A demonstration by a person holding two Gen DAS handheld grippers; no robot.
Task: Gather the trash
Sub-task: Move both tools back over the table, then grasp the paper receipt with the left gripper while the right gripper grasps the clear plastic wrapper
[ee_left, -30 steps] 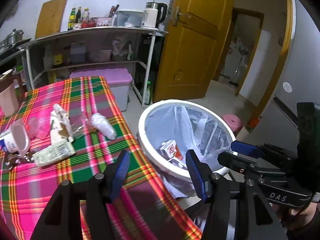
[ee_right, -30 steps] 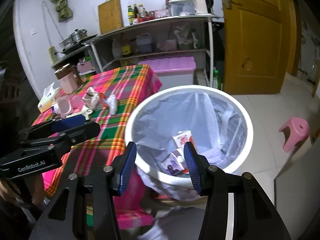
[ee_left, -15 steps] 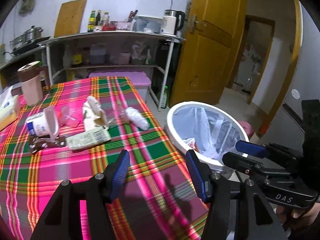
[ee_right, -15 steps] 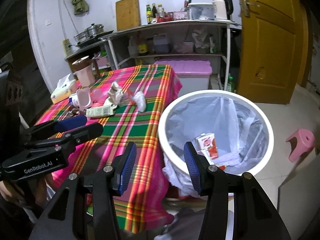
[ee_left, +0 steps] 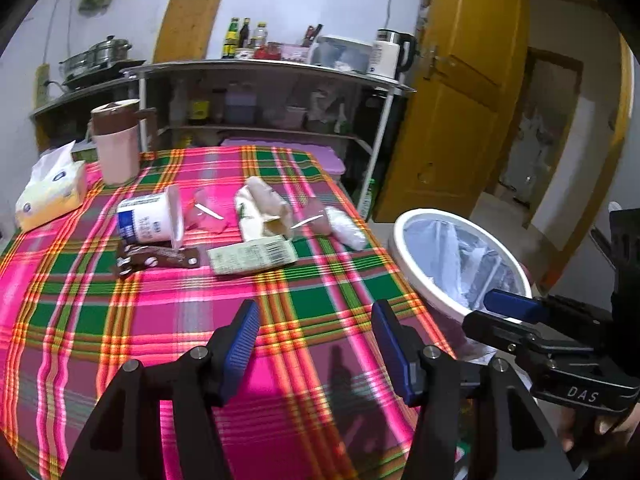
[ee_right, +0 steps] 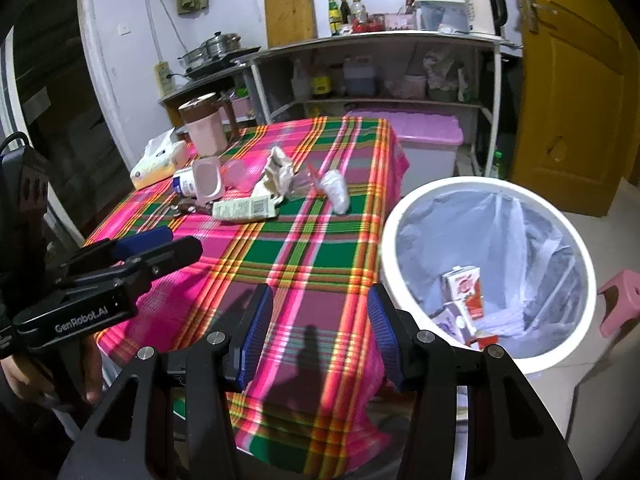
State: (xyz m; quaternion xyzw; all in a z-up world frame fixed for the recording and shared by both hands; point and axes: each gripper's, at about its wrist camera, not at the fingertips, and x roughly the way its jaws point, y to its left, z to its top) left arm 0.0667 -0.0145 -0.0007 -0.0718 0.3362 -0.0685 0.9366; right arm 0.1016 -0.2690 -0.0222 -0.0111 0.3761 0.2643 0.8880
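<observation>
Plaid cloth covers the tabletop [ee_left: 168, 304] in the left wrist view. I read the left hand-held gripper [ee_left: 316, 344] as wide and empty, over bare cloth at the near side. Uncollected trash lies mid-table: yogurt cup [ee_left: 150, 222], brown wrapper [ee_left: 156, 258], flat white packet [ee_left: 252, 256], crumpled paper [ee_left: 262, 208], white wad [ee_left: 346, 228]. Open cloth lies between the jaws and that cluster.

In the right wrist view, the right hand-held gripper [ee_right: 318, 340] is likewise wide and empty, over the tabletop's near edge. Beside that edge, the bin [ee_right: 404, 216] holds cartons [ee_right: 464, 292]. I judge the task partly done. The bin mouth is unobstructed.
</observation>
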